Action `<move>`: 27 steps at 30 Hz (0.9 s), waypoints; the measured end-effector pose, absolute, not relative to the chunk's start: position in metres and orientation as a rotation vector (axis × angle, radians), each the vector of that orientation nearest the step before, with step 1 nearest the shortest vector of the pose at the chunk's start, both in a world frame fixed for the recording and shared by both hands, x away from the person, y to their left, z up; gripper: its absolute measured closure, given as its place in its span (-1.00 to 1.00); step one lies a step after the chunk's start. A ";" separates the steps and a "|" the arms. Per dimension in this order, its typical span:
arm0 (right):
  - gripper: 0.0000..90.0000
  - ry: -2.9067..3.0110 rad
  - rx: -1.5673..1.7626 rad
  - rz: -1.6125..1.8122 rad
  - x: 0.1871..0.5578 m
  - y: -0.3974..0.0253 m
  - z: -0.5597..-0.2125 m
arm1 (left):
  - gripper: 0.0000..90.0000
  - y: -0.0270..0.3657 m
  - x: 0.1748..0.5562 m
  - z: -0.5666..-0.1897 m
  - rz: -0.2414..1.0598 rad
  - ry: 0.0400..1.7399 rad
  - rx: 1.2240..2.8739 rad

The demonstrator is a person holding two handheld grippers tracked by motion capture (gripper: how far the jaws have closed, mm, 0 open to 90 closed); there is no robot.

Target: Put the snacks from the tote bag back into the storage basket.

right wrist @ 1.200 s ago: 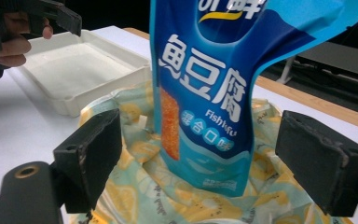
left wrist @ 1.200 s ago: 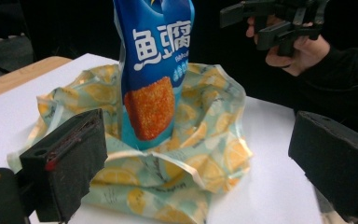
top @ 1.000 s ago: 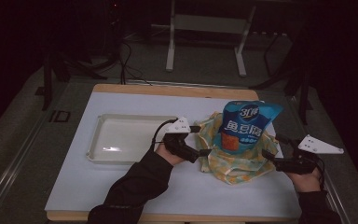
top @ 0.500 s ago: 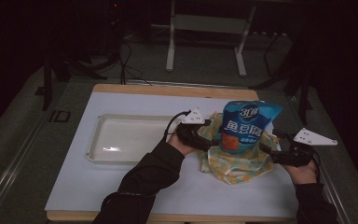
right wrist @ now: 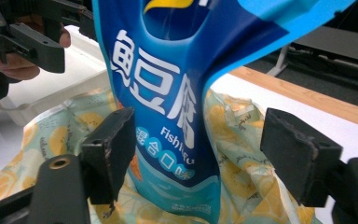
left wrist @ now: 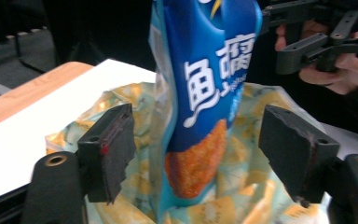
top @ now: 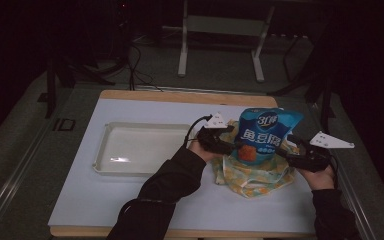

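Observation:
A tall blue snack bag (top: 266, 134) with white lettering stands upright inside a pale cloth bag with a lemon print (top: 252, 172) on the white table. My left gripper (top: 230, 147) is open at the snack bag's left side; in the left gripper view the blue bag (left wrist: 205, 93) stands between the spread jaws, with the lemon cloth (left wrist: 121, 100) behind it. My right gripper (top: 289, 150) is open at the bag's right side, and the snack bag (right wrist: 177, 93) rises between its jaws above the cloth (right wrist: 242, 140).
A shallow white tray (top: 102, 150) lies on the left part of the table. The table's wooden far edge (top: 180, 96) runs across the back. Beyond it stand a metal stand and cables on a dark floor.
My left gripper has moved right, closer to the snack bag. The right gripper has edged in toward the bag's other side.

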State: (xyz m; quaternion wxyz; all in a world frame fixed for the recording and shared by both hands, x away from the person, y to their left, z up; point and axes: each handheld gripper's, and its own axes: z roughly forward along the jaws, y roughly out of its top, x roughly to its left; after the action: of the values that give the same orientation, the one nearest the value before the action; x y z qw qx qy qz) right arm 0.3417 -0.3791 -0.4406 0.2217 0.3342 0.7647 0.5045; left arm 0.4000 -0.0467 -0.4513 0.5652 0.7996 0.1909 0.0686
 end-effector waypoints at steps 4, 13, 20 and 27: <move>-0.29 2.110 0.932 1.388 0.345 -0.378 -0.443 | -0.28 -0.051 0.403 -0.453 0.159 0.459 1.882; 0.16 2.096 0.964 1.365 0.353 -0.369 -0.446 | 0.00 -0.064 0.409 -0.457 0.179 0.489 1.915; 0.56 2.115 0.954 1.363 0.355 -0.366 -0.450 | 0.30 -0.070 0.409 -0.460 0.193 0.476 1.938; 0.76 2.103 0.931 1.333 0.354 -0.360 -0.449 | 0.55 -0.073 0.409 -0.461 0.215 0.469 1.933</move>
State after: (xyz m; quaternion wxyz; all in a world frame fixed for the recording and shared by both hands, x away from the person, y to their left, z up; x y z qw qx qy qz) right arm 0.3538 -0.3602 -0.4490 0.2390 0.3401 0.7682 0.4870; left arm 0.4090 -0.0728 -0.4613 0.5401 0.8132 0.1972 0.0904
